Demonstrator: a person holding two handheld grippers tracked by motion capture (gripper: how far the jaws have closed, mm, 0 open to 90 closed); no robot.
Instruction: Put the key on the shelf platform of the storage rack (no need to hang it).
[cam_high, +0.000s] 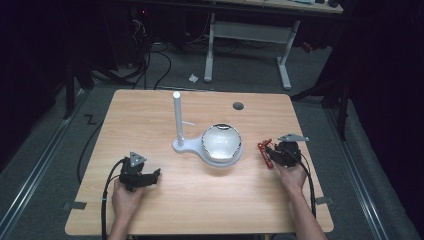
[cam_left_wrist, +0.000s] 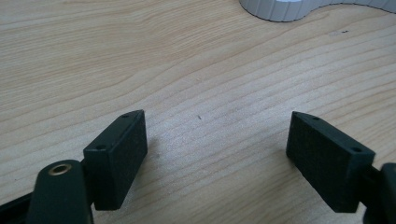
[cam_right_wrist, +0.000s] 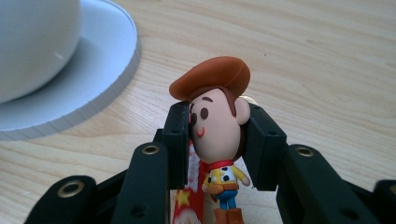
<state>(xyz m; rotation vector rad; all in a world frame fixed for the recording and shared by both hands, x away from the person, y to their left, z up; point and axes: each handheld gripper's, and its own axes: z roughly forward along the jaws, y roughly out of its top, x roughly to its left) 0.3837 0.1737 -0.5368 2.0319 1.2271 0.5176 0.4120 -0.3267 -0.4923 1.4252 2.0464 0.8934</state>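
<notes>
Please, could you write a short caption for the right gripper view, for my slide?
Right gripper shut on the head of a cowboy figure, beside a white stand base on the wooden table.

Bare wood lies open across the near half of the table (cam_high: 200, 200), from the left gripper (cam_high: 156, 175) to the right gripper (cam_high: 264, 150), so a hand could pass there freely. Between the left gripper's spread jaws there is only tabletop, with the edge of the white stand base (cam_left_wrist: 280, 9) ahead of them. In the middle stand the obstacles: the base, its upright white post (cam_high: 177, 117) with a thin side peg, and the shiny bowl (cam_high: 221, 143) sitting on the base (the bulkiest thing there). The right gripper, clamped on a cowboy figure (cam_right_wrist: 217, 126), sits just beside the bowl's right side, leaving a narrow gap. The far strip behind the post is open apart from a dark round grommet (cam_high: 238, 106).
</notes>
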